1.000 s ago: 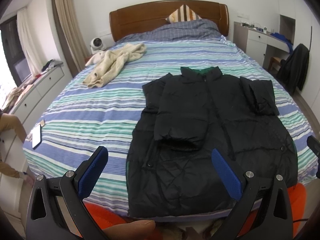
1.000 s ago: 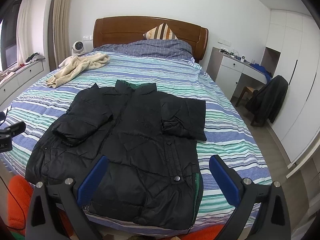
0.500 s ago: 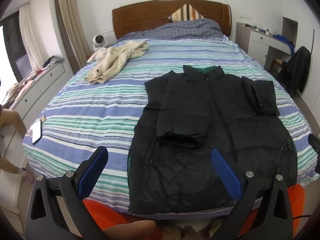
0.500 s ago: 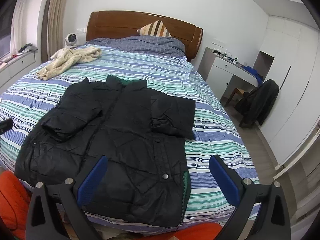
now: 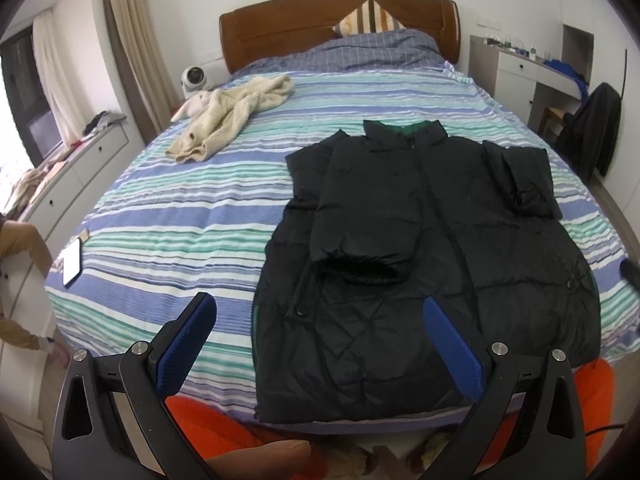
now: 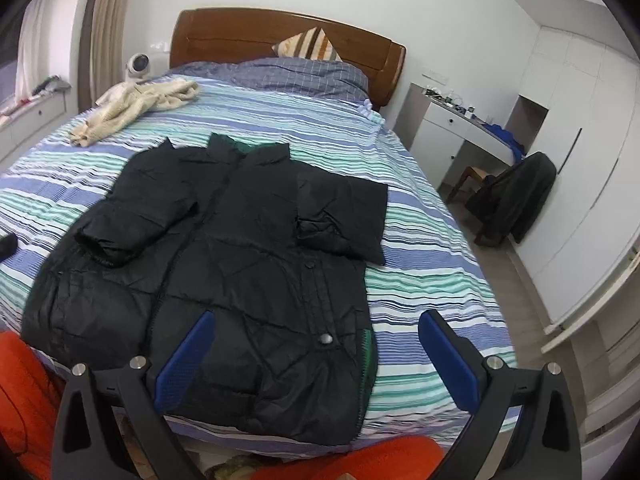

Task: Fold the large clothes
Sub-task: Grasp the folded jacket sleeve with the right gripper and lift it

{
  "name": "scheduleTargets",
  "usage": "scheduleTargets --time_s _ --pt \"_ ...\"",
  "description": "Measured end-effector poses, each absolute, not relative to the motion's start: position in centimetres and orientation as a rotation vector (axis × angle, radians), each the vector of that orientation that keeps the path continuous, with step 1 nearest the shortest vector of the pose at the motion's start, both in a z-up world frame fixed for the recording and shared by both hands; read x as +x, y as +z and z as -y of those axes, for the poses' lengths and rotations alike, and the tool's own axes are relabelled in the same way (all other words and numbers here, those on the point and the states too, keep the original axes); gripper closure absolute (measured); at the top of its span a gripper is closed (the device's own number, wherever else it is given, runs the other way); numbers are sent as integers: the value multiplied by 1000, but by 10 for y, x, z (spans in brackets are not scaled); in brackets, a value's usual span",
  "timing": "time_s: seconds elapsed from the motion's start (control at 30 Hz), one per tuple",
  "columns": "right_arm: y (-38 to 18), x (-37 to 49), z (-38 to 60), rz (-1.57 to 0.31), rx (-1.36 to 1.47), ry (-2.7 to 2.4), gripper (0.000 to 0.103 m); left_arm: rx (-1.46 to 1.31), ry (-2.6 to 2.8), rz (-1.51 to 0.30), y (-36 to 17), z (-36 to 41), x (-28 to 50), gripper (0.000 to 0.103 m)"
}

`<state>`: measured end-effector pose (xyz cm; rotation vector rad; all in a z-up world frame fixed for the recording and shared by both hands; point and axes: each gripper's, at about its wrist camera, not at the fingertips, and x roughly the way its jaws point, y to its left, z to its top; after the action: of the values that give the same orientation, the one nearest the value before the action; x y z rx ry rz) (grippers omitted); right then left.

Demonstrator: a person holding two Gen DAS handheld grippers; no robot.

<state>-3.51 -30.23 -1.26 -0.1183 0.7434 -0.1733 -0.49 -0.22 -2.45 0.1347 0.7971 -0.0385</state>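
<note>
On the striped bed (image 5: 168, 240), the black jacket (image 5: 420, 264) lies flat with both sleeves folded in, probably ready for folding up from the hem, while the left gripper (image 5: 320, 336) and right gripper (image 6: 316, 344) hover wide open, empty.

No readable text, label, brand, number or sign anywhere in either wrist view

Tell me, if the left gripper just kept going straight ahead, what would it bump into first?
Probably the black jacket. The left gripper is open, hanging over the foot of the striped bed, with the jacket's lower left part lying between its fingers. Depth is hard to judge, so that's a best guess.
</note>
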Motion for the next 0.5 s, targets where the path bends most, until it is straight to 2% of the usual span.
scheduleTargets --time_s 0.1,0.2,0.27,0.33,0.5 --pt "1 -42 334 -581 39 -74 0 134 -27 -793 -28 0 -5 0" --pt "5 -23 370 -463 40 -72 0 108 -29 -774 -29 -7 -6 0" --pt "-11 13 388 -539 7 -74 0 69 -44 -770 -30 -14 -5 0" --pt "-43 64 396 -724 -59 -78 0 41 -63 -783 -32 -19 -4 0" --pt "-105 142 365 -773 -184 -60 0 72 -16 -801 -38 -23 -6 0"
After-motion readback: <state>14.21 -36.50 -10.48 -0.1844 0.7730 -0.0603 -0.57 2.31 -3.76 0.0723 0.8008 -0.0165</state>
